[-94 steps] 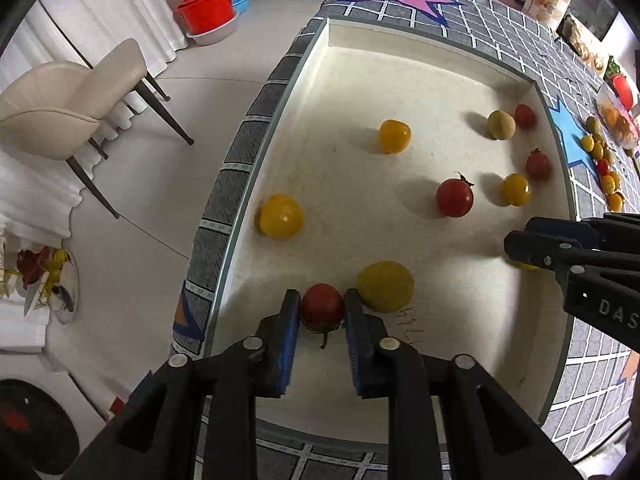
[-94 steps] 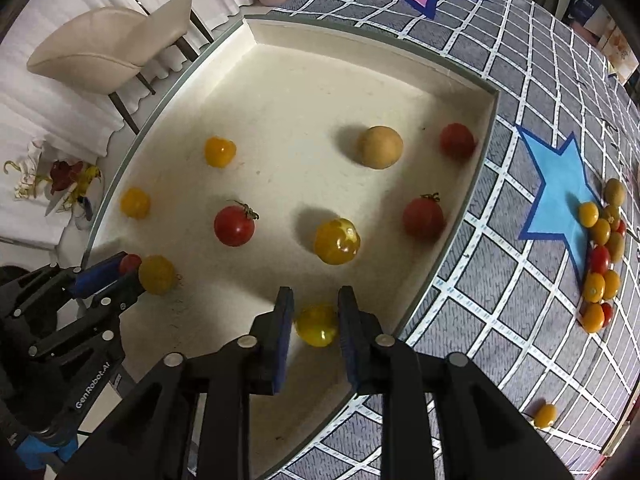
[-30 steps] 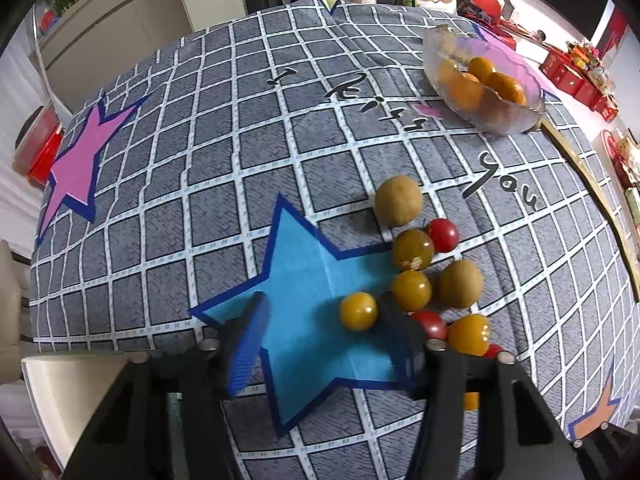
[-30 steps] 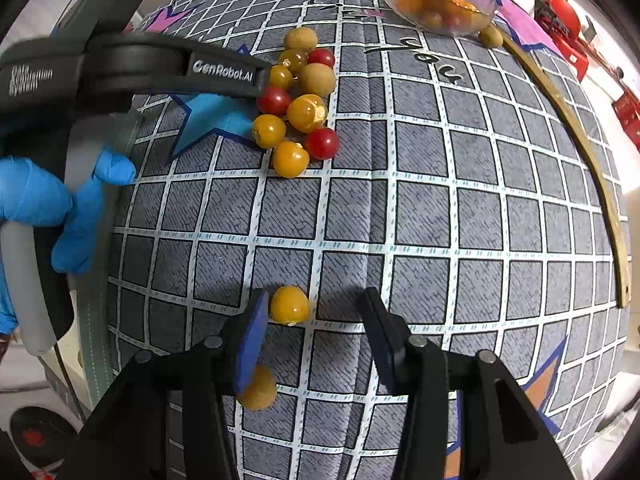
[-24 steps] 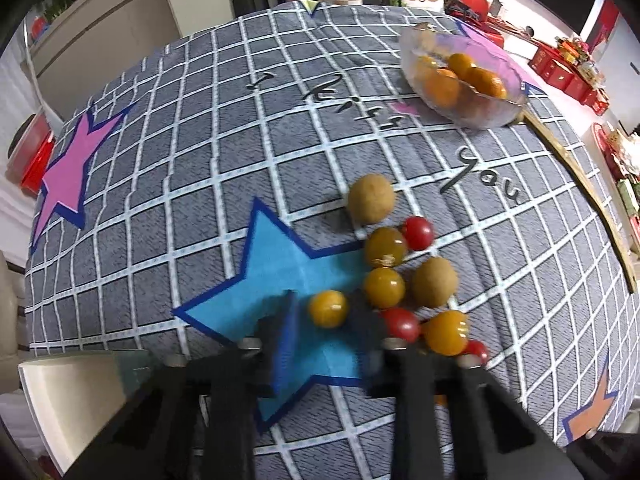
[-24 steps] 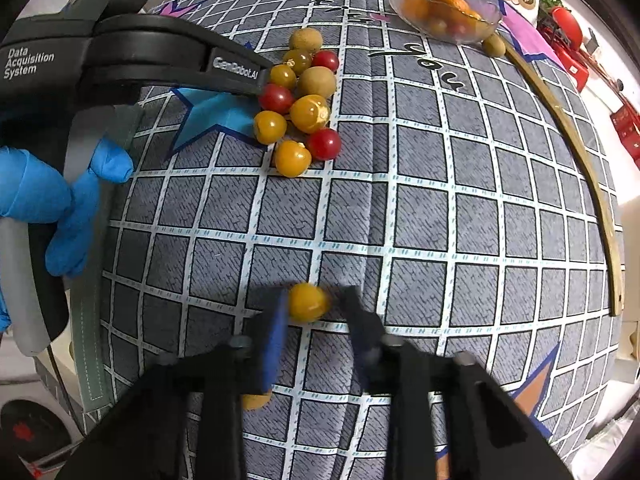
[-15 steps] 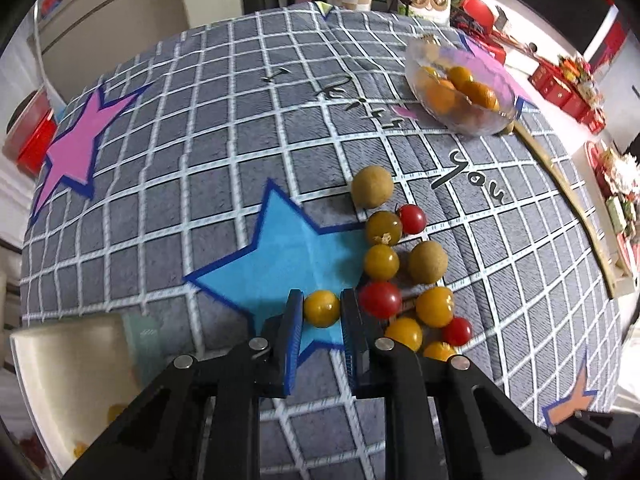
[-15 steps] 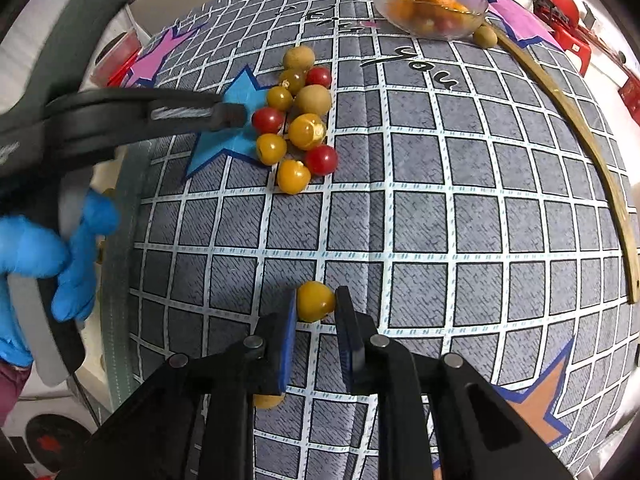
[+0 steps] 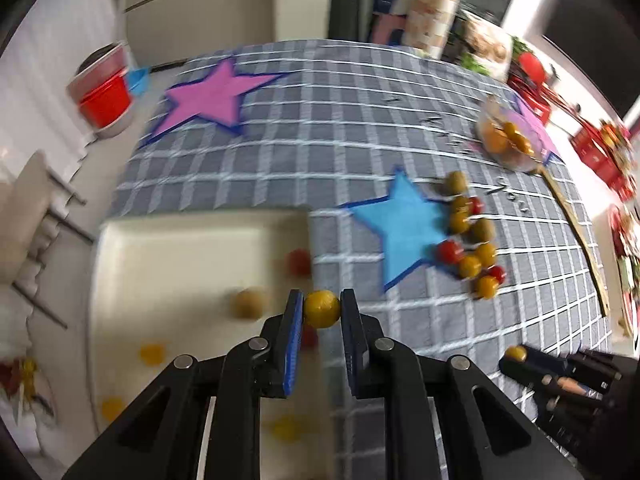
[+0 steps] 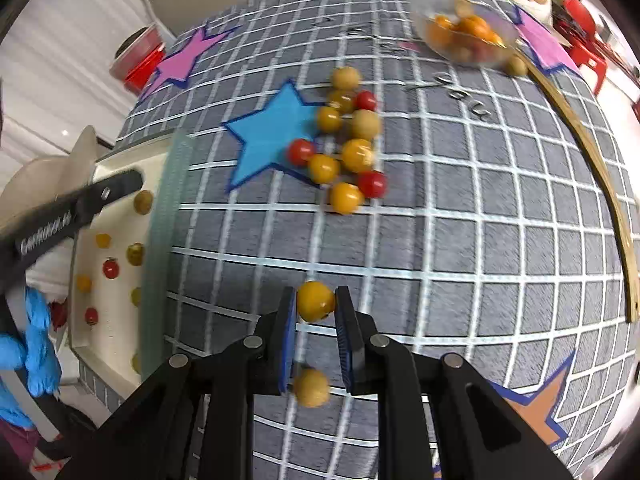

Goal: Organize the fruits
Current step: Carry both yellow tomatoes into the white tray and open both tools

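Note:
My left gripper point(image 9: 321, 307) is shut on a small yellow tomato point(image 9: 321, 309) and hangs over the right rim of the cream tray point(image 9: 180, 248). The tray holds several red, yellow and tan fruits. My right gripper point(image 10: 316, 303) is shut on another yellow tomato point(image 10: 315, 302) just above the grey checked cloth. A tan-yellow fruit point(image 10: 312, 387) lies on the cloth under its fingers. A cluster of loose fruits point(image 10: 344, 140) sits at the blue star's right edge. In the left wrist view the right gripper point(image 9: 520, 360) shows at the lower right.
A glass bowl point(image 10: 464, 36) of orange fruits stands at the far side of the table. A curved wooden strip point(image 10: 600, 184) runs along the right. A blue-gloved hand point(image 10: 36, 344) holds the left gripper's handle. Chair and red tubs stand on the floor beyond the tray.
Both grippers closed on yellow tomatoes. The left one lifted its tomato from the cluster and swung left to the tray's rim. The right one rose slightly with its tomato.

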The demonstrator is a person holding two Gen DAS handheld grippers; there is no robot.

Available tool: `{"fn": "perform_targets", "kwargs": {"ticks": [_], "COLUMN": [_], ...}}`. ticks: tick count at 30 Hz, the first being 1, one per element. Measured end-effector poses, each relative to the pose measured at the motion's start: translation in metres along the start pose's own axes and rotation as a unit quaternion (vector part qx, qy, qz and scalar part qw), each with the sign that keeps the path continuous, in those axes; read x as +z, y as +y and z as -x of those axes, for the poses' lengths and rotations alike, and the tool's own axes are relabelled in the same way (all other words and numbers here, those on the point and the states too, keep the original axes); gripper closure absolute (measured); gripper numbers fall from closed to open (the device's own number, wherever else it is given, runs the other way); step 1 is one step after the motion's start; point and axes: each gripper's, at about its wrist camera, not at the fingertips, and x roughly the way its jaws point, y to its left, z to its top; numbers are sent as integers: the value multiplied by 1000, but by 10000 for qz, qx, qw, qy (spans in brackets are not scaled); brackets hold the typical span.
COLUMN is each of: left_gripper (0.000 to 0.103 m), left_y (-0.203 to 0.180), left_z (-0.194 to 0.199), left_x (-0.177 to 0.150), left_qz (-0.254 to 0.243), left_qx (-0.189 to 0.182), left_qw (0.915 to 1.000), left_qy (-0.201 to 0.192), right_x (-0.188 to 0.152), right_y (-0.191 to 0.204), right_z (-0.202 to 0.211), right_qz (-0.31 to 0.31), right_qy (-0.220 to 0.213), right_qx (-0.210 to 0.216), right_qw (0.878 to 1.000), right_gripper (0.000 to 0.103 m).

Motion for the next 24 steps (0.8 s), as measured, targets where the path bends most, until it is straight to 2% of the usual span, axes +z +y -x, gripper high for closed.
{"fn": "perform_targets", "kwargs": {"ticks": [8, 14, 19, 24], "left_gripper": [83, 83, 83, 83], "left_y": [67, 98, 112, 119], "left_z": [13, 7, 4, 1], "left_x": [-50, -71, -73, -52], "left_qz": [585, 863, 963, 898], "left_qx": [498, 598, 609, 588], "left_qw": [9969, 9940, 9931, 9942], "left_qy": [196, 314, 273, 70], "right_x": [11, 22, 33, 42], "right_y": [49, 99, 132, 151], "right_z": [-3, -12, -32, -48], "right_qz": [452, 851, 1052, 1220], "right_qy": [41, 102, 233, 297], "right_qx": [266, 577, 700, 653], "right_qw": [9986, 9946, 9917, 9899], "right_gripper": [83, 83, 83, 83]}}
